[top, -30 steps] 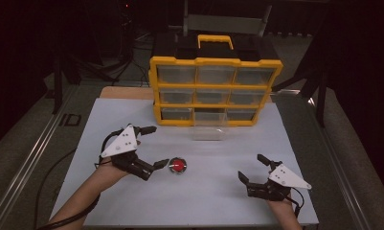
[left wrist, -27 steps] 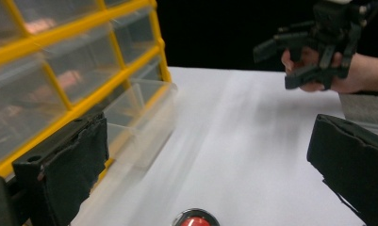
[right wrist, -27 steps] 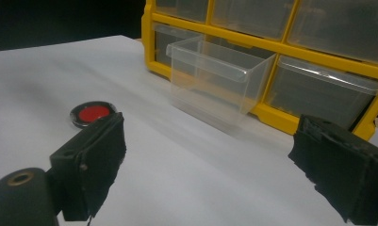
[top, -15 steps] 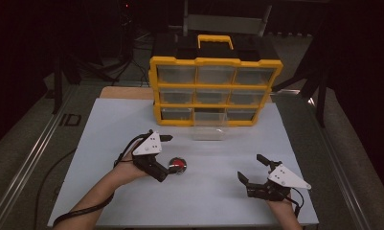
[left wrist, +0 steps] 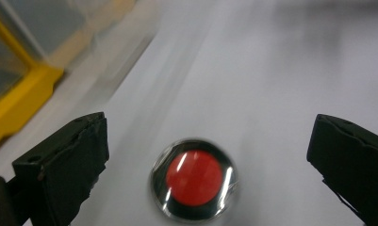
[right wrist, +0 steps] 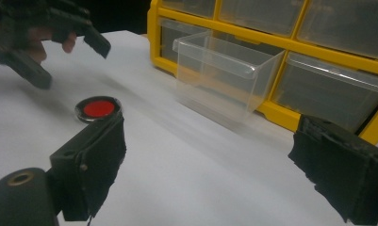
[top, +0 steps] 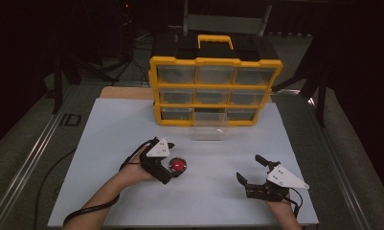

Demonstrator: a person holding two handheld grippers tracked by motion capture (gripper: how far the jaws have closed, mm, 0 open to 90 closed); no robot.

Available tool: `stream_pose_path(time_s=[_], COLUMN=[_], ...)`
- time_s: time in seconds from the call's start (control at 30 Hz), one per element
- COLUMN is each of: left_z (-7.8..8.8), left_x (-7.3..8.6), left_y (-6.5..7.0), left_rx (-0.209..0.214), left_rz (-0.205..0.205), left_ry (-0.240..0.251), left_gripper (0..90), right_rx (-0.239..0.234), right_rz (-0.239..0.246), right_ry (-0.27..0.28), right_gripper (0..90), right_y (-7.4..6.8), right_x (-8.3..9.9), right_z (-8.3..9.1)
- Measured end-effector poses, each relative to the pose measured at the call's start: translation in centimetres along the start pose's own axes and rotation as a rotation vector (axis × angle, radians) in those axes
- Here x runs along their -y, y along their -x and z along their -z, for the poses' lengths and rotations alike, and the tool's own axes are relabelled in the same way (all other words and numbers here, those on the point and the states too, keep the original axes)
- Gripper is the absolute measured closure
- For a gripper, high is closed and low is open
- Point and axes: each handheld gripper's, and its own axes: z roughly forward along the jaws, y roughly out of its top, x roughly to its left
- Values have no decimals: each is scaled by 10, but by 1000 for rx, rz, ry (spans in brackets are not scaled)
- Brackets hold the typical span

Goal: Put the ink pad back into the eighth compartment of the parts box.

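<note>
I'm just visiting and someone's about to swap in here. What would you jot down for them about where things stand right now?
Left gripper: open, jaws on either side of the round red-topped piece, which lies on the white table, not gripped.
Right gripper: open, holding nothing, low over the table's right part.
Clear drawer: pulled out of the yellow organizer, bottom row, middle.
Done: drawer open.
Left: probably grip the piece and drop it in the drawer.

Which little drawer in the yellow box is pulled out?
The clear plastic drawer in the bottom row's middle slot of the yellow organiser; the other drawers sit flush.
</note>
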Motion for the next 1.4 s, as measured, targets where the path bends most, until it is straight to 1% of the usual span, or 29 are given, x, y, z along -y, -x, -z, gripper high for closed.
stream_pose_path(time_s=[0.03, 0.17, 0.2, 0.4, 0.43, 0.47, 0.5, 0.57, 0.6, 0.7, 0.77, 0.8, 0.83, 0.87, 0.93, 1.0, 1.03, 1.07, 1.13, 1.17, 1.2, 1.23, 1.4], left_z=[-3, -10, -13, -22, -24, -26, -28, -30, -32, -34, -36, -36, -36, -36, -35, -35, -35, -35, -35, -35, -34, -34, -34], left_x=[2, 6, 6, 9, 10, 11, 12, 13, 14, 15, 15, 15, 16, 16, 16, 16, 16, 16, 15, 15, 14, 14, 13], left_y=[0, -1, -2, -4, -4, -5, -5, -5, -4, -5, -6, -6, -7, -7, -7, -7, -7, -8, -7, -7, -6, -6, -5], left_rx=[-8, -5, -9, -10, -9, -17, -11, -22, -15, -19, -26, -26, -22, -18, -24, -11, -5, 2, 1, 4, 5, 8, 10], left_rz=[4, 15, 18, 33, 42, 46, 51, 48, 54, 54, 57, 57, 67, 65, 63, 67, 70, 82, 82, 81, 82, 77, 82], left_ry=[-10, -38, -53, -86, -87, -100, -104, -124, -129, -157, -180, -180, -180, -180, -178, -182, -183, -184, -192, -194, -194, -197, -211], left_gripper=[12, 20, 21, 30, 30, 32, 34, 47, 48, 59, 100, 107, 122, 139, 163, 181, 205, 205, 217, 244, 244, 282, 302], right_rx=[-1, -1, 1, -2, -2, -1, -2, -1, -2, -2, -2, -2, -2, -2, -1, -1, -1, -1, -1, -1, -1, 0, 3], right_rz=[1, 1, 2, 5, 5, 6, 8, 10, 11, 10, 11, 11, 10, 10, 8, 7, 8, 8, 9, 11, 11, 10, 8], right_ry=[-3, -3, -4, -6, -6, -9, -10, -13, -13, -14, -14, -14, -13, -13, -14, -14, -14, -14, -13, -12, -12, -13, -13], right_gripper=[101, 101, 100, 101, 101, 101, 101, 101, 101, 101, 101, 101, 101, 101, 101, 101, 101, 101, 101, 101, 101, 101, 101], right_y=[0, 0, 0, 1, 1, 0, 0, 0, 0, 0, 0, 0, 0, 0, 0, 0, 0, 0, 0, 0, 0, 0, 0], right_x=[0, 1, 1, 2, 2, 2, 2, 2, 2, 2, 2, 2, 2, 2, 2, 2, 2, 2, 2, 2, 2, 2, 2], right_z=[0, -1, -1, -1, -1, -1, -1, -2, -2, -2, -2, -2, -2, -1, -1, -1, -1, -1, -1, -1, -1, -1, 0])
